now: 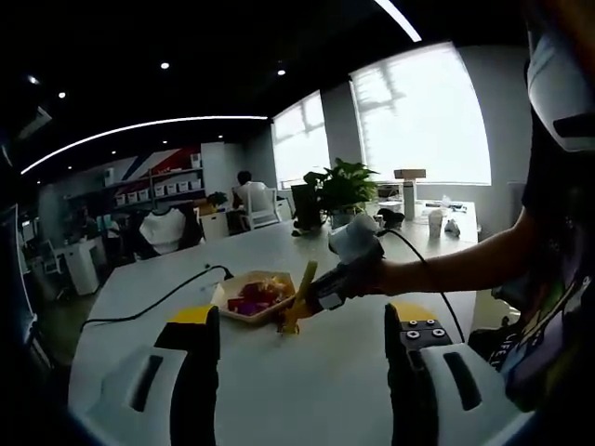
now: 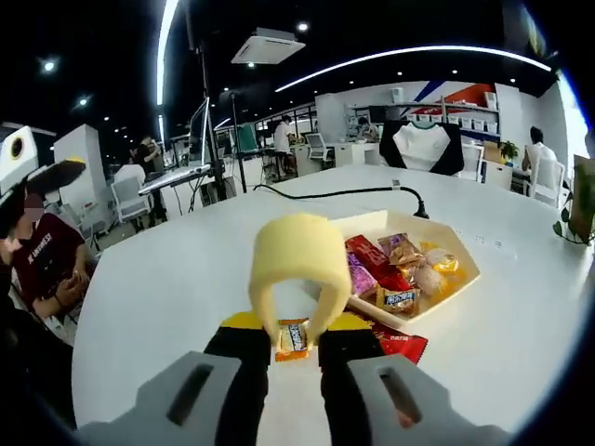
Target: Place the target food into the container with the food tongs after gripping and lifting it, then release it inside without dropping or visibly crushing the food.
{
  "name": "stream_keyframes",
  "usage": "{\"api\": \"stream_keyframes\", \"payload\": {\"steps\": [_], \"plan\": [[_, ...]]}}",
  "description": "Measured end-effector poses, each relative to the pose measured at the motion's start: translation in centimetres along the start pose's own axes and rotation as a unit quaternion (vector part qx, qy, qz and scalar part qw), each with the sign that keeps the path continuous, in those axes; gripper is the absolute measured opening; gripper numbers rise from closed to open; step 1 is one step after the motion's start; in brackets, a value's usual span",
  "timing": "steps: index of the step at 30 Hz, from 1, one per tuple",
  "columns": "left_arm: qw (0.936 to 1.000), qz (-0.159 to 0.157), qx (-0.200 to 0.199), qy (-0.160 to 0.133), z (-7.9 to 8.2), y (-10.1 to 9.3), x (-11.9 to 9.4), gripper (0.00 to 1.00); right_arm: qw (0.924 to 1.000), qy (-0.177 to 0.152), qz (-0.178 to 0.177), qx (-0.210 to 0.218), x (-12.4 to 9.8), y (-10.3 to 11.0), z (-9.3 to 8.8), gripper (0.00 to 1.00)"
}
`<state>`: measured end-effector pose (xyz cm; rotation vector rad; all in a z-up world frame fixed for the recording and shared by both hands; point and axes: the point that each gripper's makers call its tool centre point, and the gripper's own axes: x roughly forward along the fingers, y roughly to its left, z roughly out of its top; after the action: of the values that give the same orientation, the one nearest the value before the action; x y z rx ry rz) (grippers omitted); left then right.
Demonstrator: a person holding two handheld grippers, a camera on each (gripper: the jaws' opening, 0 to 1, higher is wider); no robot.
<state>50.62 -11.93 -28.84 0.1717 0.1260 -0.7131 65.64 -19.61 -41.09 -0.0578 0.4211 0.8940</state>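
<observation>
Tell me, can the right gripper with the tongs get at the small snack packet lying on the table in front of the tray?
Probably yes. The yellow tongs held in the right gripper already straddle the small snack packet on the white table, and nothing lies between them; the tray sits just beyond.

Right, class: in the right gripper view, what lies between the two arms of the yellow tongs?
A small orange-wrapped candy lies on the table between the arms of the yellow tongs, near the snack tray. This shows in the right gripper view.
</observation>
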Motion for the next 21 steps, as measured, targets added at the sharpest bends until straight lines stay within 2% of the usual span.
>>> {"api": "stream_keyframes", "payload": {"steps": [4, 21], "plan": [[1.0000, 0.000, 0.001, -0.001, 0.1, 0.0, 0.0, 0.77, 0.9997, -0.022, 0.004, 0.009, -0.2, 0.1, 1.7, 0.15], [1.0000, 0.002, 0.003, 0.002, -0.2, 0.2, -0.4, 0.77, 0.9973, -0.064, -0.036, -0.005, -0.3, -3.5, 6.6, 0.15]]}}
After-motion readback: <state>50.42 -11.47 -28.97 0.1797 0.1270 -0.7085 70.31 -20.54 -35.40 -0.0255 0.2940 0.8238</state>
